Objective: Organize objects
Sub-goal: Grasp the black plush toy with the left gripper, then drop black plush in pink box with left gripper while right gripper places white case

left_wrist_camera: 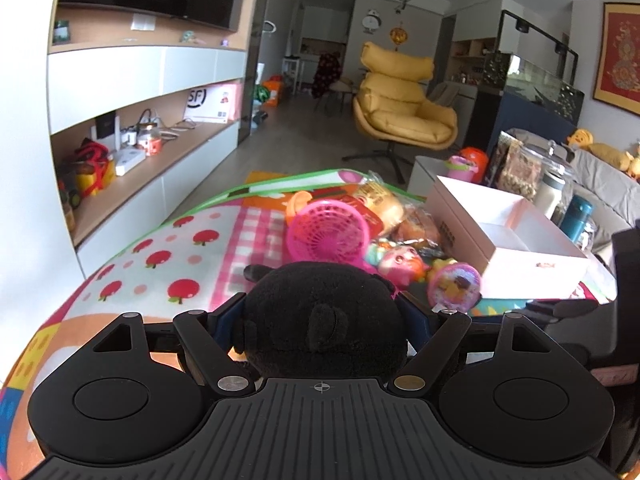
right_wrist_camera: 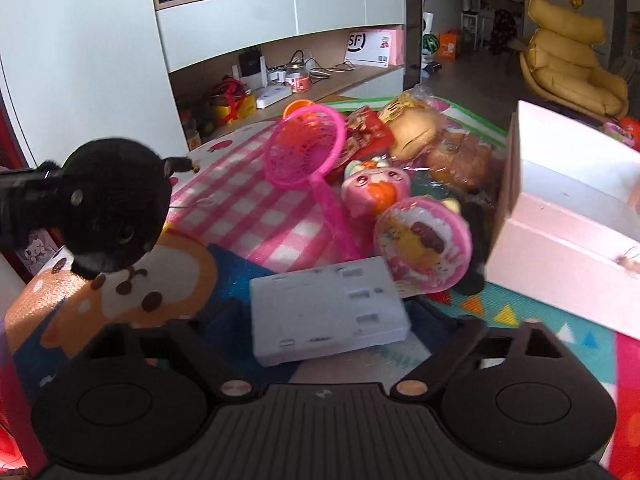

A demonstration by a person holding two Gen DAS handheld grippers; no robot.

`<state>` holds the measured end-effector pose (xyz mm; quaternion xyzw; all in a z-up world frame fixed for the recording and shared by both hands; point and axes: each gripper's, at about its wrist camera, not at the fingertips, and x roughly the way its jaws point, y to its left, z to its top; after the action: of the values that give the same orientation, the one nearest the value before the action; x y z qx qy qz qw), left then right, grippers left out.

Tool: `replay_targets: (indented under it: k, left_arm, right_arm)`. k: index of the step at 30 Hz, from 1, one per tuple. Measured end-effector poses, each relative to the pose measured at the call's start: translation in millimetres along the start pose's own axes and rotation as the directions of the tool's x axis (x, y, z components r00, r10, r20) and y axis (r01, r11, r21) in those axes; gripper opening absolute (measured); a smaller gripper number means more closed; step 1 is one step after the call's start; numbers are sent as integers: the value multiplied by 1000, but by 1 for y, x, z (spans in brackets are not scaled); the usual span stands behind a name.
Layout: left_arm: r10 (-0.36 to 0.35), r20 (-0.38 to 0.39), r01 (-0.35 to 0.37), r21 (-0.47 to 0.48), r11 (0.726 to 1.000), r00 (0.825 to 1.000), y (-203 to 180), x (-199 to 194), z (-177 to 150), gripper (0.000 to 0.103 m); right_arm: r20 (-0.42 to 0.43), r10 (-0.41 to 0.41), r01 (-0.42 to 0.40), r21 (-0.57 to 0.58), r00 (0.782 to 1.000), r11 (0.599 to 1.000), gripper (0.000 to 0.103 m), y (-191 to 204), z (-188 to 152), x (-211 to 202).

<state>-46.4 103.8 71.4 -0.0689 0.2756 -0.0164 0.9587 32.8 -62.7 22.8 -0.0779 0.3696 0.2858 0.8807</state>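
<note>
The left gripper (left_wrist_camera: 320,316) has its jaws clamped wide on a black plush toy (left_wrist_camera: 324,320), held off the play mat (left_wrist_camera: 160,264) at lower centre of the left wrist view. In the right wrist view the right gripper (right_wrist_camera: 328,320) brackets a flat white box (right_wrist_camera: 328,312); whether its jaws press I cannot tell. To finish well, carry the plush to the open pink box (right_wrist_camera: 560,240) at right, clearing its wall first.

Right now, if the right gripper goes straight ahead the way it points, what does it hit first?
Probably the white flat box lying between the right gripper fingers, on the mat; depth is unclear.
</note>
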Motion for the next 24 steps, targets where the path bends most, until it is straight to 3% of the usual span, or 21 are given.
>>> replay_targets:
  k: [6, 9, 13, 15, 18, 21, 22, 24]
  left_arm:
    - [-35, -29, 36, 53, 998, 999, -27, -1, -1, 84]
    - [-120, -21, 121, 80, 989, 993, -55, -2, 14, 84]
    - [-249, 32, 241, 171, 956, 968, -115, 14, 62, 84]
    - [-318, 66, 300, 196, 933, 946, -149, 35, 89, 86]
    - [-404, 10, 396, 170, 902, 915, -185, 92, 110, 88]
    - [-323, -95, 335, 173, 926, 942, -206, 155, 102, 80]
    - [-291, -98, 304, 191, 933, 952, -206, 164, 97, 75]
    - [-301, -48, 304, 170, 937, 953, -193, 161, 91, 73]
  right_arm:
    - [71, -22, 22, -6, 997, 1000, 81, -22, -23, -56]
    - [139, -70, 70, -1, 988, 998, 81, -39, -35, -93]
    - [226, -166, 166, 16, 960, 986, 81, -59, -45, -130]
    - [258, -193, 189, 40, 947, 981, 81, -69, -49, -141]
    - [288, -239, 224, 84, 927, 971, 81, -84, -53, -148]
    - [278, -259, 232, 126, 925, 964, 81, -100, -52, -146]
    - [274, -269, 239, 137, 924, 961, 81, -105, -52, -146]
    - [275, -279, 247, 147, 920, 958, 81, -114, -50, -146]
